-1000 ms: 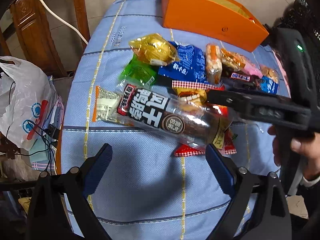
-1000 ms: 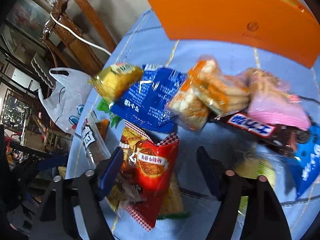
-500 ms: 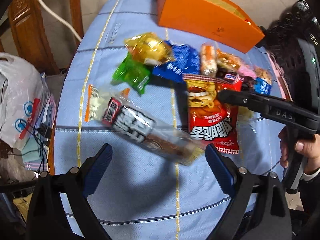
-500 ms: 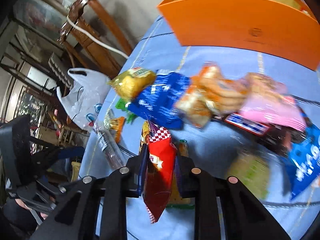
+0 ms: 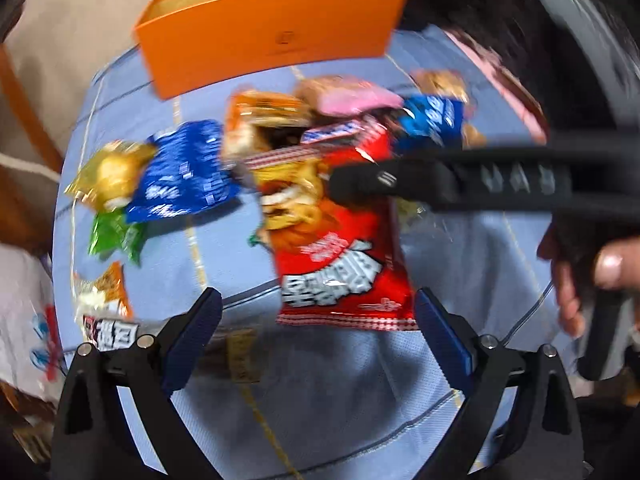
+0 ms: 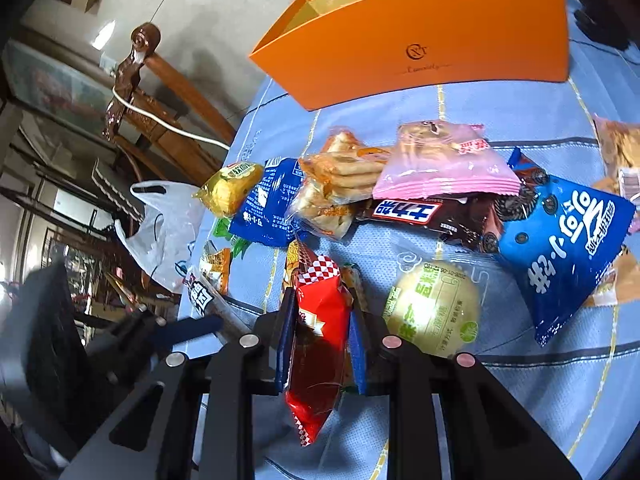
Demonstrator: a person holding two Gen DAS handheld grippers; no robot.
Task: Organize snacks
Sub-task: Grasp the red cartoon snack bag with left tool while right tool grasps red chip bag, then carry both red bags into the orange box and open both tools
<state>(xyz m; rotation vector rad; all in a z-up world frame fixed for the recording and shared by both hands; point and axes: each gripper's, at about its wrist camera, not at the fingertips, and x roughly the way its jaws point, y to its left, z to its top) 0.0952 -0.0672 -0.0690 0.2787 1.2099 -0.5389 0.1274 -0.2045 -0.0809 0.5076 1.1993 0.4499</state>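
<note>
- Since the earlier frame, the right gripper point(image 6: 320, 332) had clamped narrow on the red snack bag point(image 6: 320, 344) and lifted it off the blue tablecloth point(image 6: 520, 400).
- Left gripper point(image 5: 318, 340) stood wide and empty at lower centre.
- Next likely stop was the orange box point(image 6: 420, 44), upper right.

snack packets point(image 6: 444, 164): about 12 | orange box point(image 6: 420, 40): 1 | white plastic bag point(image 6: 160, 224): 1

Blue-clothed table point(image 6: 500, 120) (snack packets point(image 6: 444, 160), orange box point(image 6: 420, 40))
</note>
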